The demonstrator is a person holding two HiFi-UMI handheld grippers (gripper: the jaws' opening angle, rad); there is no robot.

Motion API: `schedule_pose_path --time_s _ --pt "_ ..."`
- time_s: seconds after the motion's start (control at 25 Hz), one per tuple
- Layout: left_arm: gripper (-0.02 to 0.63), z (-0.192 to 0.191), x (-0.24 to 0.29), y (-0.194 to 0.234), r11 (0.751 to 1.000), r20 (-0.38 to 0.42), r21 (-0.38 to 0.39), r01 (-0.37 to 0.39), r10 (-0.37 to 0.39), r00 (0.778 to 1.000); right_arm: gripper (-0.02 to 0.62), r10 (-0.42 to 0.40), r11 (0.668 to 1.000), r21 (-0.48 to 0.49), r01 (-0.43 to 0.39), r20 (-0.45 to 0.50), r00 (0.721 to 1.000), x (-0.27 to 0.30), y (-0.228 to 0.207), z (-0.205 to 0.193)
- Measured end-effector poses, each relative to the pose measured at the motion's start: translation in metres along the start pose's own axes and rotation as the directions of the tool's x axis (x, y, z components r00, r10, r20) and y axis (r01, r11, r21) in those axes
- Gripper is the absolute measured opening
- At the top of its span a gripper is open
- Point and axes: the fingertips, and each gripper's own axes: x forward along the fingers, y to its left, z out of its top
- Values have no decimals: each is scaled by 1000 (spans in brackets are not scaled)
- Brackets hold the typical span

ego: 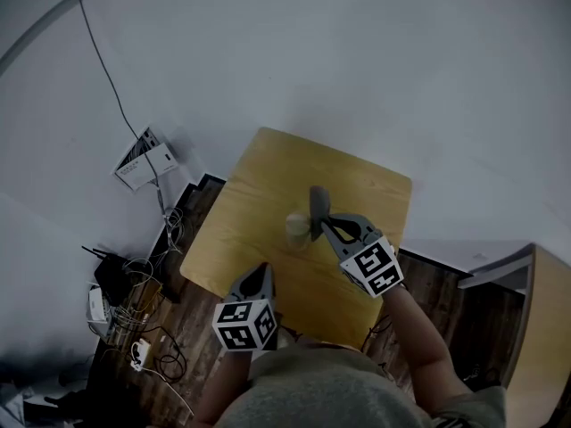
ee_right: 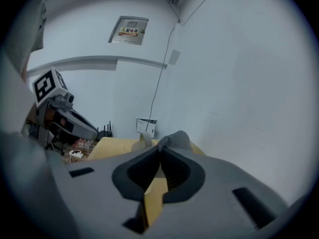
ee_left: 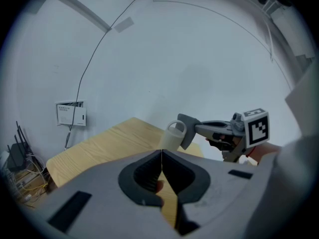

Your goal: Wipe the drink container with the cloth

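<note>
The jaws of our right gripper (ee_right: 159, 148) are clenching the grey cloth (ee_right: 175, 139), and we are holding it just beside the drink container (ego: 297, 228), which is standing upright near the middle of the wooden table (ego: 259, 194). Our left gripper (ee_left: 161, 153) is hovering near the table's front edge, its jaws pressed together on nothing.
</note>
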Motion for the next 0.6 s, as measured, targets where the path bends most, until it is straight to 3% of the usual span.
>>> schedule_pose_path --time_s 0.24,0.6 --pt "2 -11 -7 5 999 -8 -17 -29 29 1000 8 72 997 18 -71 -32 997 17 7 -12" --pt "2 -10 -4 10 1000 -22 -11 -14 14 1000 8 67 996 66 -60 -120 990 34 17 -47"
